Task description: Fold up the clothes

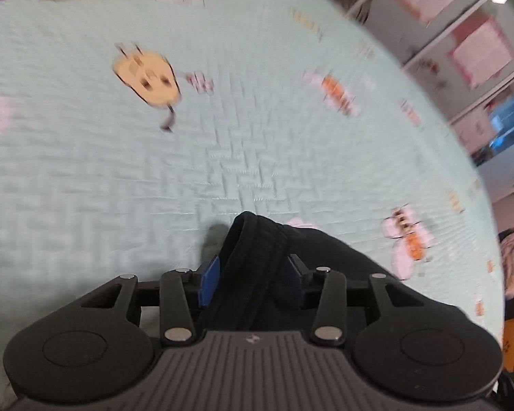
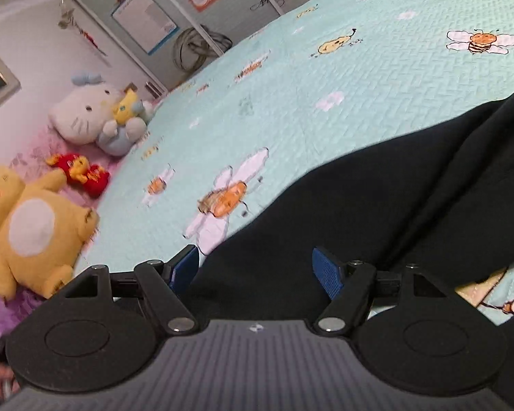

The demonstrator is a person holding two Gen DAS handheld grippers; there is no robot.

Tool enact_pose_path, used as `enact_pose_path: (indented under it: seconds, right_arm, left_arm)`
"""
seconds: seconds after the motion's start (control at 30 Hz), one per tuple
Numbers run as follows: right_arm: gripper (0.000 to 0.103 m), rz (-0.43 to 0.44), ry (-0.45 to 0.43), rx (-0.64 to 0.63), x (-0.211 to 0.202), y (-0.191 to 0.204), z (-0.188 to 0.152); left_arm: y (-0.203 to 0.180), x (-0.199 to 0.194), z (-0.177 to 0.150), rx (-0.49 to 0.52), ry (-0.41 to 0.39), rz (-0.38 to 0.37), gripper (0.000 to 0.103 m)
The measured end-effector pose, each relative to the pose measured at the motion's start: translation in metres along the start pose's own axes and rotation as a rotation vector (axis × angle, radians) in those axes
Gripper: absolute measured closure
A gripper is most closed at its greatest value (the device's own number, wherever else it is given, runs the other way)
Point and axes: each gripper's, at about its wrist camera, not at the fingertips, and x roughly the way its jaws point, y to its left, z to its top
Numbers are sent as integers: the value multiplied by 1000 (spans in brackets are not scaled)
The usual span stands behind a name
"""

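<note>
A black garment [image 1: 257, 239] lies on a pale green quilted bedspread [image 1: 154, 188] printed with bees and flowers. In the left wrist view its thick folded band runs up between the blue pads [image 1: 210, 281] of my left gripper [image 1: 253, 274]; the jaws stand apart and do not clamp the cloth. In the right wrist view the garment [image 2: 394, 188] spreads wide across the bedspread [image 2: 325, 68] to the right. My right gripper [image 2: 257, 269] hovers over its near edge, jaws wide open, with cloth below and between the pads [image 2: 327, 270] but not pinched.
Plush toys sit at the bed's left side: a yellow one [image 2: 34, 226], a small red one [image 2: 82, 171] and a white cat [image 2: 82, 113]. Cabinet doors with posters [image 2: 147, 24] stand beyond the bed. The bed's far edge [image 1: 428, 109] curves past more cabinet doors [image 1: 462, 34].
</note>
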Motion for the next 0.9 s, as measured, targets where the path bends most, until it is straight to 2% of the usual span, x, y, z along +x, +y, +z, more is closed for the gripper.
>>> enact_pose_path:
  seconds: [0.07, 0.13, 0.17, 0.2, 0.27, 0.33, 0.37, 0.43, 0.47, 0.5, 0.63, 0.73, 0.8, 0.83, 0.87, 0.9]
  right_arm:
    - [30, -30, 7, -23, 1, -2, -2]
    - [30, -50, 12, -33, 2, -6, 0]
    - [30, -58, 13, -35, 3, -8, 2]
    - [30, -66, 12, -37, 5, -9, 4]
    - [30, -68, 12, -43, 9, -11, 7]
    - [30, -57, 16, -54, 17, -8, 11]
    - [30, -47, 20, -65, 21, -4, 12]
    - [30, -24, 35, -111, 33, 6, 17]
    - [30, -12, 43, -138, 40, 11, 20]
    - [30, -7, 51, -166, 47, 17, 24]
    - [30, -67, 81, -319, 90, 36, 45]
    - [29, -173, 126, -437, 126, 39, 59]
    - [30, -277, 148, -484, 143, 35, 64]
    - [39, -321, 162, -497, 149, 31, 64]
    - [90, -328, 191, -510, 148, 26, 61]
    - [96, -309, 214, -540, 140, 24, 56]
  left_arm:
    - [-2, 18, 7, -8, 29, 0, 59]
    - [-4, 26, 9, -8, 26, -15, 61]
    - [-6, 22, 9, -4, 1, -43, 70]
    - [-9, 14, 8, 3, -31, -84, 74]
    - [-16, 1, 7, 38, -78, -148, 76]
    - [-20, -10, 5, 73, -101, -167, 76]
    - [-19, -11, 4, 78, -93, -175, 76]
    - [-15, -8, 4, 79, -73, -183, 68]
    - [-11, -2, 6, 58, -56, -172, 59]
    - [-7, 5, 8, 35, -41, -167, 54]
    - [-1, 29, 18, -64, 5, -164, 47]
    - [-9, 40, 20, -97, 21, -129, 47]
    - [-16, 36, 17, -85, -7, -95, 74]
    - [-18, 26, 14, -63, -33, -99, 78]
    - [-18, 10, 10, -45, -67, -116, 86]
    - [-17, -8, 5, -29, -101, -140, 88]
